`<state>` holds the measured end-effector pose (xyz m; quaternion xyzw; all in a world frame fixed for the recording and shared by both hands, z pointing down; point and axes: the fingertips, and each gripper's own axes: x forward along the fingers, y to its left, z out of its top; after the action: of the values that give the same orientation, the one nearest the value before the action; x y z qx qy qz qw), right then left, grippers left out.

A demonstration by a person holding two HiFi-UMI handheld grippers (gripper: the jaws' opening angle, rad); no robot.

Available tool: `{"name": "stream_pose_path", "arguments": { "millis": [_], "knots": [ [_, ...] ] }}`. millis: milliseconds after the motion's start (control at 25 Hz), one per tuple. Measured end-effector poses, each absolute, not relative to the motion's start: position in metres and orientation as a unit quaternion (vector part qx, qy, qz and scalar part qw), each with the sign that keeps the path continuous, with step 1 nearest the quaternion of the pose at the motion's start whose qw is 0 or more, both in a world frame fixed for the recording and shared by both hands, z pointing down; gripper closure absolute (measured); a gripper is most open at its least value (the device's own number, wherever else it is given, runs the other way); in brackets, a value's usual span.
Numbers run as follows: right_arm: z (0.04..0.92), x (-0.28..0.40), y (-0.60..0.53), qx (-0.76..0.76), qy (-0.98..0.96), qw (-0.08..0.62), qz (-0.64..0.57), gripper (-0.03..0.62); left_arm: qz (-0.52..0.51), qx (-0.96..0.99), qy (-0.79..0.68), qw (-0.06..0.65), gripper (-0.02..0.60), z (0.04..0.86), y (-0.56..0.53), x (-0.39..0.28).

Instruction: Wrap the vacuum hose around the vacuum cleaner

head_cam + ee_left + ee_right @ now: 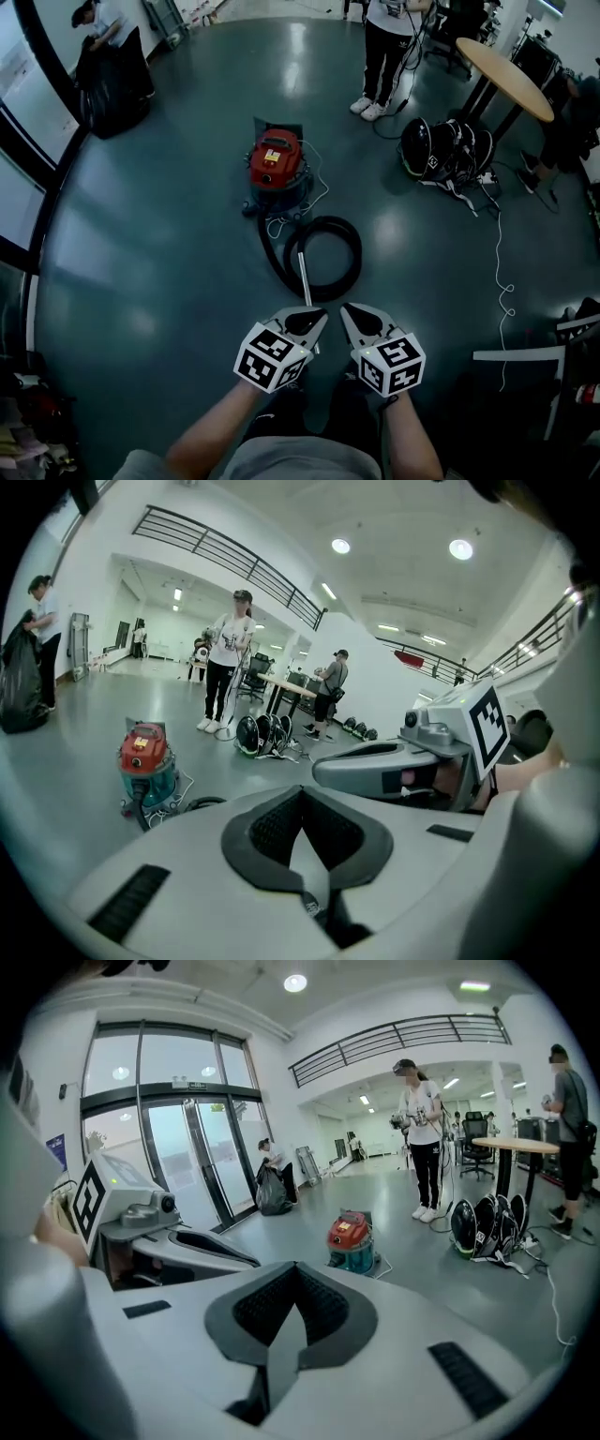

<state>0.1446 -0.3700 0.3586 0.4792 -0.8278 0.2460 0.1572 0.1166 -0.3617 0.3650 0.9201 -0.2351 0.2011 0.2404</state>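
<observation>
Our left gripper [302,829] has its jaws pressed together with nothing between them, the dark pads meeting along a single seam. Our right gripper [289,1321] is the same: jaws together and empty. In the head view both grippers sit side by side low in the frame, apart from each other, held above the floor [169,253] and touching nothing. Just beyond their tips lies the vacuum hose [356,255], a black tube curled into one loose loop flat on the floor. A silver wand [305,274] runs from the loop's inside toward our left gripper. The hose leads from the loop back to the vacuum cleaner [277,164], a red-topped canister with a teal body standing upright near the middle of the floor, and none of the hose is wound around it. A thin white cord [320,184] lies in loose curls beside the canister. Farther off, a person in white shoes [384,56] stands beyond the vacuum cleaner. To the right, a cluster of black helmets [445,148] rests at the foot of a round wooden table [511,75]. At the far left another person bends over a black bag [112,94] near the glass doors.
</observation>
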Motion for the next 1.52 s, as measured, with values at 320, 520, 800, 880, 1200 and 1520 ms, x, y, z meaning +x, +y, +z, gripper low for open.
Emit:
{"name": "stream_pose_path", "arguments": {
  "millis": [320, 520, 800, 880, 1200, 1520],
  "knots": [
    [0.277, 0.140, -0.342, 0.476, -0.844, 0.100, 0.226, 0.591, 0.162, 0.934, -0.254, 0.194, 0.575, 0.275, -0.339, 0.116],
    [0.240, 0.151, -0.327, 0.459, -0.859, 0.073, 0.214, 0.591, 0.151, 0.933, -0.284, 0.159, 0.575, 0.239, -0.331, 0.126],
    [0.210, 0.177, -0.321, 0.461, -0.864, 0.061, 0.195, 0.591, 0.143, 0.929, -0.316, 0.130, 0.575, 0.202, -0.329, 0.146],
    [0.200, 0.180, -0.324, 0.459, -0.867, 0.056, 0.185, 0.591, 0.138, 0.929, -0.321, 0.122, 0.575, 0.193, -0.330, 0.149],
    [0.170, 0.183, -0.319, 0.436, -0.887, 0.042, 0.142, 0.591, 0.129, 0.933, -0.317, 0.109, 0.575, 0.175, -0.317, 0.162],
    [0.170, 0.182, -0.319, 0.436, -0.888, 0.044, 0.137, 0.591, 0.130, 0.937, -0.307, 0.106, 0.575, 0.175, -0.317, 0.168]
  ]
}}
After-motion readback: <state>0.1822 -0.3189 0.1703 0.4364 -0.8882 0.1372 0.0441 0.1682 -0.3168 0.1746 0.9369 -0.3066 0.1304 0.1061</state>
